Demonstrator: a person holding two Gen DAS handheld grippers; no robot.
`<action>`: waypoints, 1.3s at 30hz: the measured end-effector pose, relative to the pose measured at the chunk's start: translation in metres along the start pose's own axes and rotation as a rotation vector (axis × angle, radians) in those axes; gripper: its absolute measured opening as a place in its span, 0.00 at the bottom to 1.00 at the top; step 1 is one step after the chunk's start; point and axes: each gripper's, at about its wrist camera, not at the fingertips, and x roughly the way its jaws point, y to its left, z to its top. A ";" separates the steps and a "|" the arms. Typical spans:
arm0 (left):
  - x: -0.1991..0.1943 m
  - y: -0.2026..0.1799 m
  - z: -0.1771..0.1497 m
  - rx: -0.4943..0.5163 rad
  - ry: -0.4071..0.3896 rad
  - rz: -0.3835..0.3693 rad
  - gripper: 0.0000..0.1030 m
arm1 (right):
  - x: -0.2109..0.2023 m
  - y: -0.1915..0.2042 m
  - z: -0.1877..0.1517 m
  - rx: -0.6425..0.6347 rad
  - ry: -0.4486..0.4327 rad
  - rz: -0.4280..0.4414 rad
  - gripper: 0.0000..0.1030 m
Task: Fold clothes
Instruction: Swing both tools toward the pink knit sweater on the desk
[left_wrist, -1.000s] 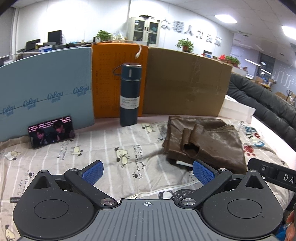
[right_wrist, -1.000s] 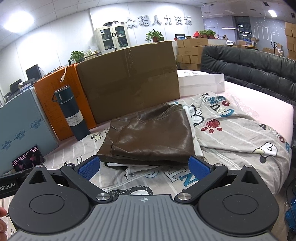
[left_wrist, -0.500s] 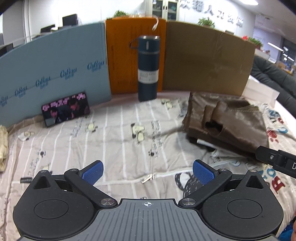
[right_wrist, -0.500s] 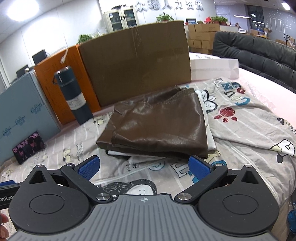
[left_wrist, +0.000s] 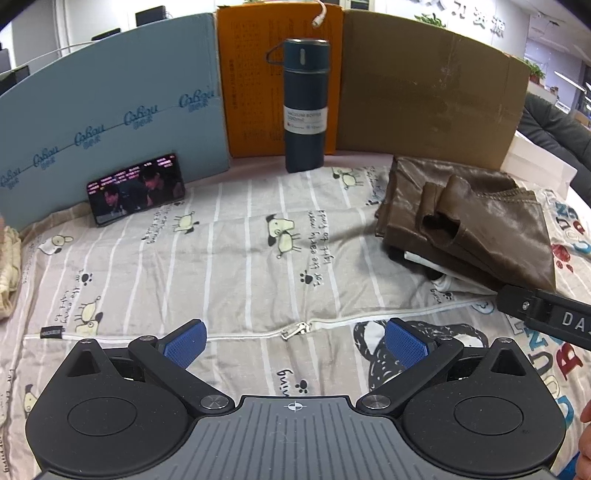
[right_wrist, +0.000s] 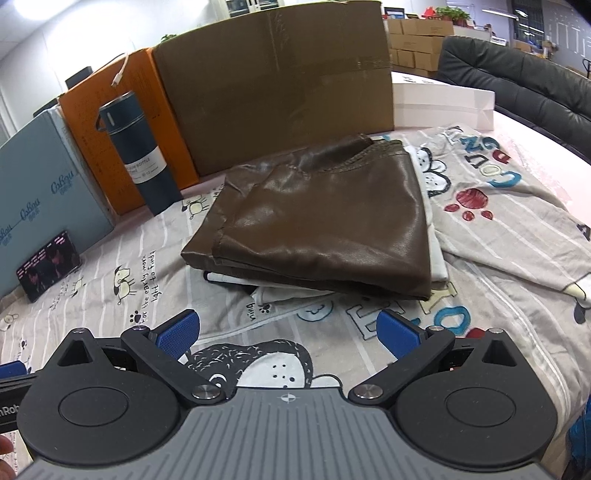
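A folded brown leather garment (right_wrist: 325, 229) lies on top of a folded white garment (right_wrist: 436, 254) on the printed bedsheet (right_wrist: 517, 236). The left wrist view has the same brown garment (left_wrist: 469, 221) at the right, well beyond the fingers. My left gripper (left_wrist: 295, 341) is open over the sheet near a zipper pull (left_wrist: 295, 329), holding nothing. My right gripper (right_wrist: 288, 330) is open too, just short of the pile's near edge. The right gripper's body shows at the right edge of the left wrist view.
A dark blue flask (left_wrist: 304, 107) stands at the back before blue (left_wrist: 110, 110), orange (left_wrist: 251, 85) and brown (left_wrist: 432, 99) boards. A phone (left_wrist: 136, 188) with a lit screen leans on the blue board. A white box (right_wrist: 443, 103) and a dark sofa (right_wrist: 517, 77) lie to the right.
Both cameras have tipped down and come closer to the bed, so the sheet fills more of each view. The garments have not moved. Both grippers stay open.
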 end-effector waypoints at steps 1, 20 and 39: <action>-0.001 0.002 0.000 -0.004 -0.006 0.003 1.00 | 0.001 0.002 0.000 -0.004 -0.001 0.003 1.00; -0.066 0.124 -0.009 -0.141 -0.272 -0.063 1.00 | -0.039 0.122 -0.016 -0.088 -0.125 0.053 1.00; -0.114 0.416 -0.048 -0.486 -0.520 0.445 1.00 | -0.035 0.474 -0.063 -0.630 -0.140 0.682 0.96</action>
